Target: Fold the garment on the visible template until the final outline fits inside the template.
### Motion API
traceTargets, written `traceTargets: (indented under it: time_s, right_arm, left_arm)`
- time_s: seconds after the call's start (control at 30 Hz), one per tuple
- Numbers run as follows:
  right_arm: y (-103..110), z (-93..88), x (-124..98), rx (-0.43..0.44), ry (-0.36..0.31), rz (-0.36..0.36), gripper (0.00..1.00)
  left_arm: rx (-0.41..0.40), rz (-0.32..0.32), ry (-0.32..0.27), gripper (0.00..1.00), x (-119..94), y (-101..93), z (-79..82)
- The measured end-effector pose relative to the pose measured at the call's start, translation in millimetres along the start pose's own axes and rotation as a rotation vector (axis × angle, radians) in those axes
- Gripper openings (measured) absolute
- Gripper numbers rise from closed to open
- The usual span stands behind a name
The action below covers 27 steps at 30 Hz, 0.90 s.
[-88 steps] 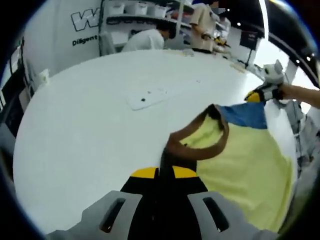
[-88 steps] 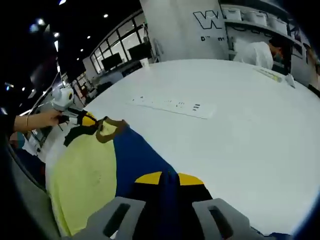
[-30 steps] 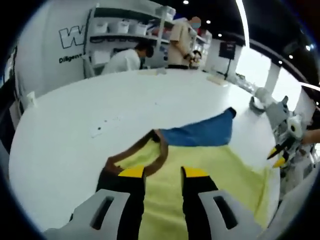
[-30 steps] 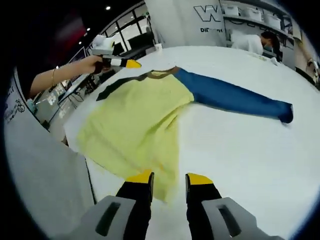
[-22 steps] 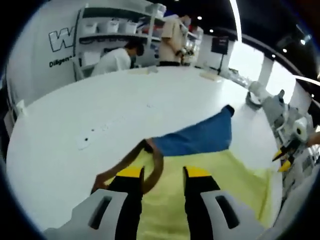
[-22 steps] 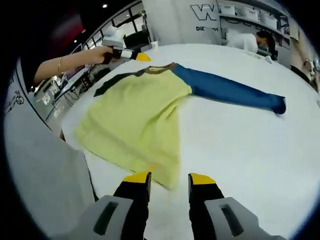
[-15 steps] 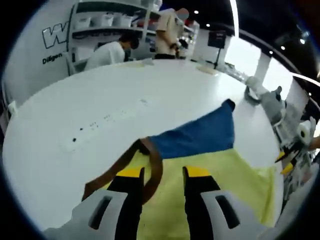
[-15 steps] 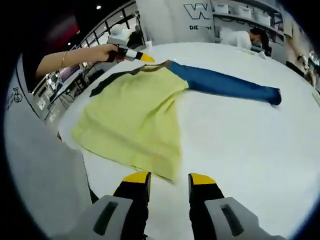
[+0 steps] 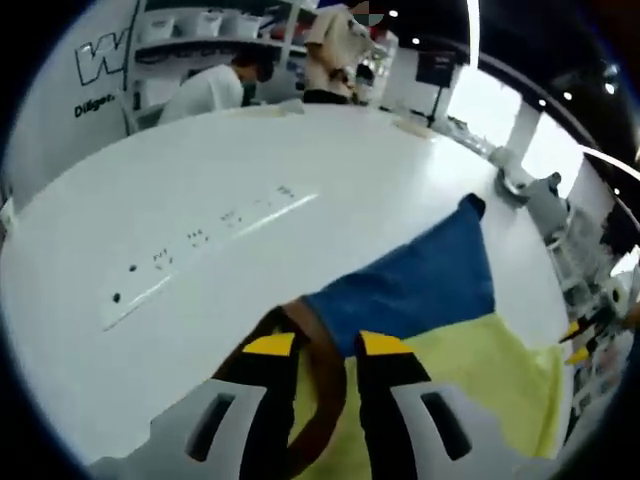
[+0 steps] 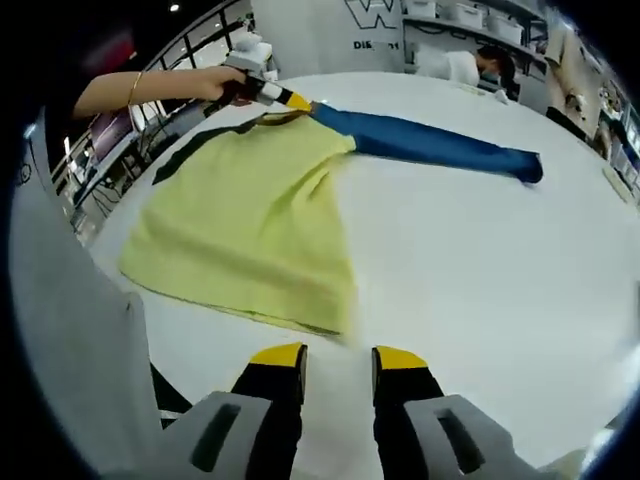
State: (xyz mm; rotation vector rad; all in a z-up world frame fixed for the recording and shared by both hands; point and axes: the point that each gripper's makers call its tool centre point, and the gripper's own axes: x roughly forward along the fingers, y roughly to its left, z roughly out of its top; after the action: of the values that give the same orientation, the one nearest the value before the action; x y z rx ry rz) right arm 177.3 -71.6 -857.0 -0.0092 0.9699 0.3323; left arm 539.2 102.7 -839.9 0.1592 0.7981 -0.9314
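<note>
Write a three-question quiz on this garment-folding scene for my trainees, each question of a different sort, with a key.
1. True or false: the right gripper is shut on the hem of the garment.
2. Which colour is the sleeve that lies stretched out across the table? A) brown B) blue C) grey
3. Fill in: the left gripper is at the garment's brown ____.

Key: 1 false, its jaws stand open just short of the hem; 2 B; 3 collar.
</note>
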Motion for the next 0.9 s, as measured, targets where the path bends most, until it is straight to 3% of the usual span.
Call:
traceTargets:
  time_s: [0.17, 0.37, 0.5, 0.7, 0.8, 0.9]
  right_arm:
    - [6, 11.3, 10, 0.005, -0.033, -0.001, 0.13]
    - [4, 16.5, 15, -0.004, -0.052, -0.001, 0.0]
    - [2, 13.9, 15, 0.013, -0.043, 0.01, 0.0]
    - [4, 12.2, 13, 0.027, -0.04, 0.025, 0.0]
    - [4, 9.2, 11, 0.034, -0.026, 0.019, 0.0]
    - [8, 11.3, 6, 0.004, -0.04, -0.003, 0.0]
  left_arm:
    - [-0.005, -0.009, 0.016, 0.2, 4, -3.8, 0.8]
    - [-0.01, -0.035, 0.032, 0.08, 7, -2.9, -0.1]
    - [-0.016, -0.05, 0.032, 0.01, 4, -13.7, -0.9]
    - [-0.032, -0.051, 0.028, 0.01, 4, -16.2, -0.9]
    - [-0.034, -0.064, -0.007, 0.01, 3, -18.3, 6.4]
    - [-0.042, -0.056, -0.01, 0.01, 8, -11.3, 9.0]
